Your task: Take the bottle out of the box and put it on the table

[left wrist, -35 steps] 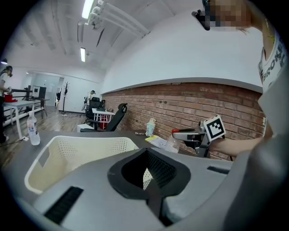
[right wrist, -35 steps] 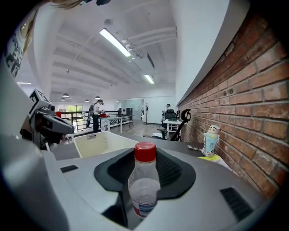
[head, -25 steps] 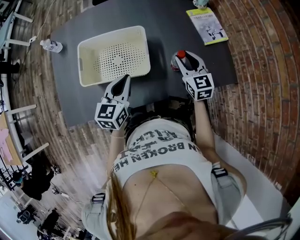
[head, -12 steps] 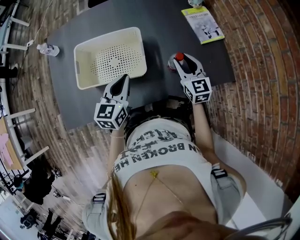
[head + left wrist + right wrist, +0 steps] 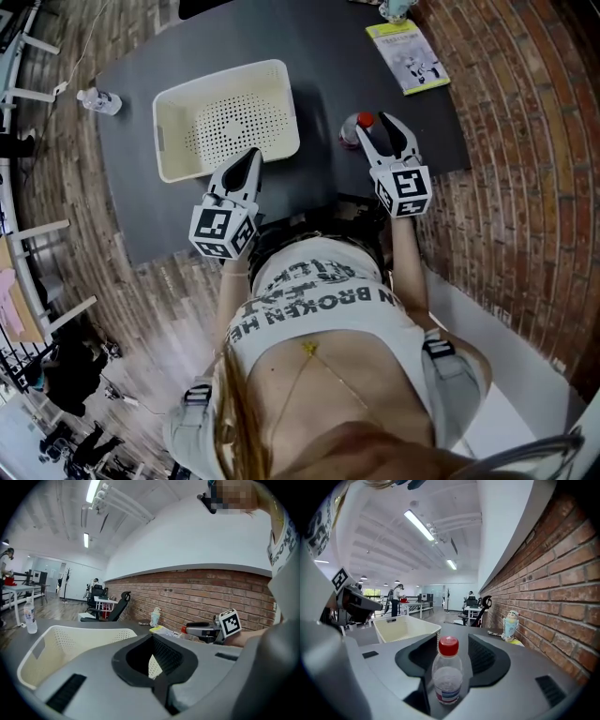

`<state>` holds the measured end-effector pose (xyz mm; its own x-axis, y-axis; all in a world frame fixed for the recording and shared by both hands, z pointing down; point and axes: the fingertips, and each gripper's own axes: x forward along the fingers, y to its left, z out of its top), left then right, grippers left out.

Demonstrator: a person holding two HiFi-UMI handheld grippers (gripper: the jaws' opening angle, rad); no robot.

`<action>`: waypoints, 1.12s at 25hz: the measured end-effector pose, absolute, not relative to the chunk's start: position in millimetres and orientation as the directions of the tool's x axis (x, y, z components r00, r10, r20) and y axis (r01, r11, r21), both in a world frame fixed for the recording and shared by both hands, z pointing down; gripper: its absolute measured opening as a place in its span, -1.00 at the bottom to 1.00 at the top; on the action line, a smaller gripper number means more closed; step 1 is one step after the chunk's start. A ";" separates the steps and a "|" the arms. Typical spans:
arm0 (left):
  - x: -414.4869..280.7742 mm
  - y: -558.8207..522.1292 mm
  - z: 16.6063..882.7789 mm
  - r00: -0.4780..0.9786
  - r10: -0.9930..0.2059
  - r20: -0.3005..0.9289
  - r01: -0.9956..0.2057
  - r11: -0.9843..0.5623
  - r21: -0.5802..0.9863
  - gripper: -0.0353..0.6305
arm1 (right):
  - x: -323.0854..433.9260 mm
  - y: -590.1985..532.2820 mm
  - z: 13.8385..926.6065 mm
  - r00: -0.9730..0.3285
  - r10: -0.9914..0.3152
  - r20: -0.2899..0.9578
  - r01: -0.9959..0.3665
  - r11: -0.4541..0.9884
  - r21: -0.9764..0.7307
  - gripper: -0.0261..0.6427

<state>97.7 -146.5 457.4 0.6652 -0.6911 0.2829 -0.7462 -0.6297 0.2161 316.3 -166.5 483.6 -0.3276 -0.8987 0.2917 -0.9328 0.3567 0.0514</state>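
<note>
- One dark table (image 5: 319,56) carries everything; it is the goal surface, and the person stands at its near edge.
- One cream perforated box (image 5: 217,75) sits left of centre, mouth up and with nothing inside, so the removal step appears done.
- Two grippers flank the box's near right corner.
  - The left gripper (image 5: 251,159) has its jaws pressed together on nothing. It points at the box's near edge, probably parked as the idle tool.
  - The right gripper (image 5: 379,129) has its jaws spread, a gap showing either side of the neck of the bottle (image 5: 448,677). This reads as a release rather than a pinch.
- The bottle is outside the box, to its right and well apart from it, between the right gripper's jaws.
  - Its long axis is vertical, with the red cap up and the label band low.
  - Its base is hidden by the gripper body, so contact with the table is inferred, not seen.
</note>
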 end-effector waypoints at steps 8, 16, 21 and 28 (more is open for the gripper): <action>82.3 -155.3 457.9 0.662 -0.690 0.293 -0.749 -0.628 0.212 -0.88 | 309.5 -165.5 452.0 -0.307 -0.921 0.239 -0.944 0.326 0.043 -0.37; 66.2 -158.5 453.1 0.659 -0.695 0.288 -0.751 -0.628 0.205 -0.88 | 264.5 -165.7 436.4 -0.363 -0.903 0.229 -0.914 0.393 0.103 -0.64; 57.9 -157.4 452.4 0.664 -0.691 0.285 -0.746 -0.633 0.205 -0.88 | 214.6 -162.6 435.6 -0.462 -0.860 0.217 -0.872 0.485 0.068 -0.83; 56.6 -159.2 448.2 0.686 -0.676 0.267 -0.727 -0.652 0.216 -0.88 | 152.2 -158.8 438.0 -0.581 -0.787 0.209 -0.803 0.596 0.012 -0.89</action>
